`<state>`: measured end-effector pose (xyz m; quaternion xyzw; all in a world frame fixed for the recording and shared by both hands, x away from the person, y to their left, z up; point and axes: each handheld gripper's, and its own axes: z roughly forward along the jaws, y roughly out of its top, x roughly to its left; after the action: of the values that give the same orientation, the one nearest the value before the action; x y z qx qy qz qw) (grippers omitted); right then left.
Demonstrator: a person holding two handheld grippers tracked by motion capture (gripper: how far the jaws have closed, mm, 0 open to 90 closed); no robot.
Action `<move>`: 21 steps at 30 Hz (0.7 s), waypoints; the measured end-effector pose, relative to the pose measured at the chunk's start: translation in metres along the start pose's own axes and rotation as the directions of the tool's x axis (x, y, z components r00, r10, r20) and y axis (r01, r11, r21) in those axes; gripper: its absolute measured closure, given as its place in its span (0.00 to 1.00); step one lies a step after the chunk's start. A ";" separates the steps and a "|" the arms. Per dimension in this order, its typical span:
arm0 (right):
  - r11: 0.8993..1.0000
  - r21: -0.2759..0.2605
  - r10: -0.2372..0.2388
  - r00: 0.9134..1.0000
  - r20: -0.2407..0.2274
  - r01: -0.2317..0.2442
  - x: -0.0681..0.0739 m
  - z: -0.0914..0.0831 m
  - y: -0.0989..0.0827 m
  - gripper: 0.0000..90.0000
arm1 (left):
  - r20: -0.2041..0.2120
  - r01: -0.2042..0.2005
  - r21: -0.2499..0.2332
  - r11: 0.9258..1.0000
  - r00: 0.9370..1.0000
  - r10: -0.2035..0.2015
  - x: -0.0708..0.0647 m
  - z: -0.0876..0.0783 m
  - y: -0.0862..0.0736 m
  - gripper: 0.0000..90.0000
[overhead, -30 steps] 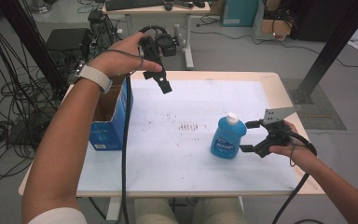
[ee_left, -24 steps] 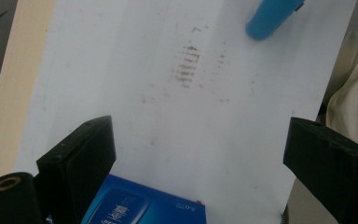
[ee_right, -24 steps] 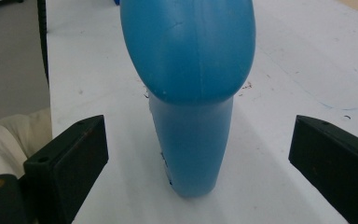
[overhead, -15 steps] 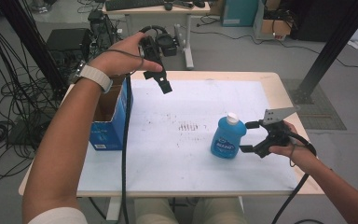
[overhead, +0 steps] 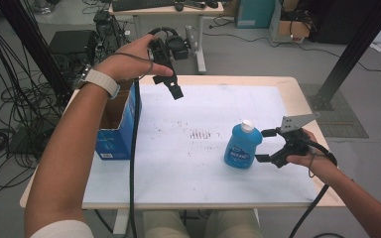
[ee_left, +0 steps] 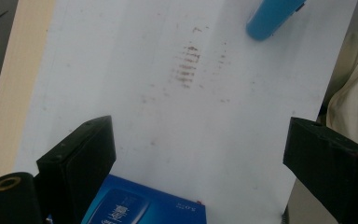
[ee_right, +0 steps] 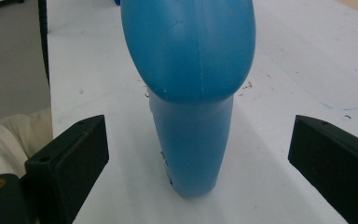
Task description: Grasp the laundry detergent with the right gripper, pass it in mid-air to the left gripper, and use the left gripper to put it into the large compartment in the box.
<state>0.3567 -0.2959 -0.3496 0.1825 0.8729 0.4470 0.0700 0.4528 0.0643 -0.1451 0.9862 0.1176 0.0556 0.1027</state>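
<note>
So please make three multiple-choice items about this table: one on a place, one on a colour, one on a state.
1. Where does the box stand?
A. at the left edge of the table
B. beside the bottle
C. on the floor

2. What colour is the bottle?
A. green
B. blue with a white cap
C. red

3. How is the right tool?
A. shut on the bottle
B. shut, holding nothing
C. open, with the bottle between its jaws but untouched

Answers: 1 A, the high view shows the box at the left edge. 2 B, the body is blue and the cap white. 3 C, the right gripper view shows gaps on both sides of the bottle.
</note>
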 end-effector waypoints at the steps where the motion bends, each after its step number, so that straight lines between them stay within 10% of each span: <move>1: 1.000 0.000 0.000 1.000 0.000 0.000 0.000 0.000 0.000 0.05 | 0.000 0.000 -0.001 1.000 1.000 0.000 0.000 0.000 0.000 0.11; 21: 1.000 -0.003 0.003 1.000 0.002 -0.003 0.000 0.000 -0.001 0.05 | -0.003 -0.001 -0.004 1.000 1.000 0.001 0.000 0.001 0.000 0.11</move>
<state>0.3565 -0.2967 -0.3506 0.1842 0.8718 0.4484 0.0704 0.4534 0.0640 -0.1457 0.9859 0.1172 0.0572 0.1044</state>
